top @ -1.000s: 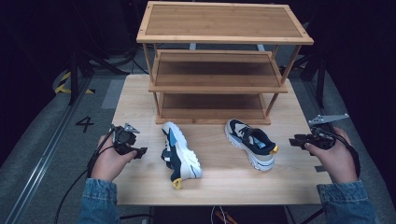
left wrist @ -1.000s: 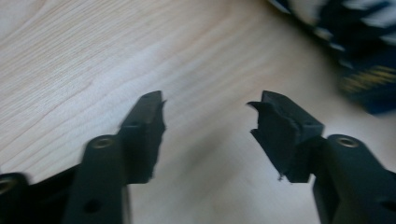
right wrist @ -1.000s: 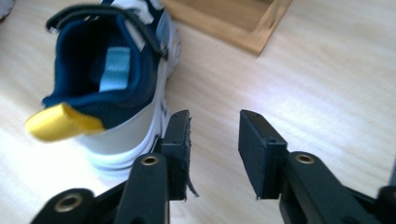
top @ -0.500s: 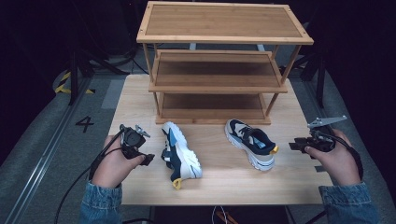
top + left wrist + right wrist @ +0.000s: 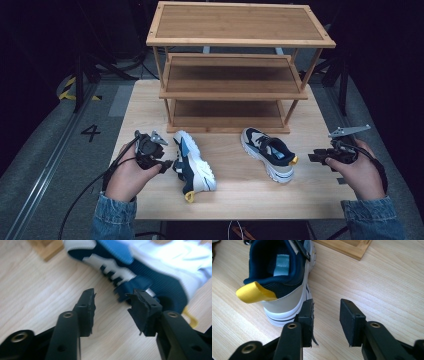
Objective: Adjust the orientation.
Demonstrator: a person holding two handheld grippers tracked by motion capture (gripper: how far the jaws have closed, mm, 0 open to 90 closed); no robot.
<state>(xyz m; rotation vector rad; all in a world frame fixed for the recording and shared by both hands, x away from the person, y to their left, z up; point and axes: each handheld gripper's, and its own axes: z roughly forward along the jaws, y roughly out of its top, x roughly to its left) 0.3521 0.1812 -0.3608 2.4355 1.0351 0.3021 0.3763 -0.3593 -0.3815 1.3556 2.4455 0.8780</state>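
A: Starting with the shoes: your left shoe (image 5: 193, 162) lies on the worktop (image 5: 235, 195) in front of the wooden rack (image 5: 235, 75), toe toward the rack, heel with its yellow pull loop toward you. Your right shoe (image 5: 269, 154) sits apart from it, toe near the rack's front foot, heel angled toward your right hand.

B: And where do my hand-held grippers stand?

A: Your left hand-held gripper (image 5: 166, 165) is just beside the left shoe's near side. In the left gripper view its jaws stand apart with bare wood between them, and the dark blue heel part of that shoe (image 5: 155, 272) lies just past the right-hand jaw tip; I cannot tell whether the pad touches it.

B: The right one?

A: Your right hand-held gripper (image 5: 318, 157) is near the right edge of the worktop, a short way from the right shoe's heel. In the right gripper view its jaws are also apart, gripping nothing, with the shoe's grey heel (image 5: 284, 302) and yellow tab (image 5: 254, 293) just ahead of the left-hand jaw. The rack's base corner (image 5: 347, 247) shows beyond.
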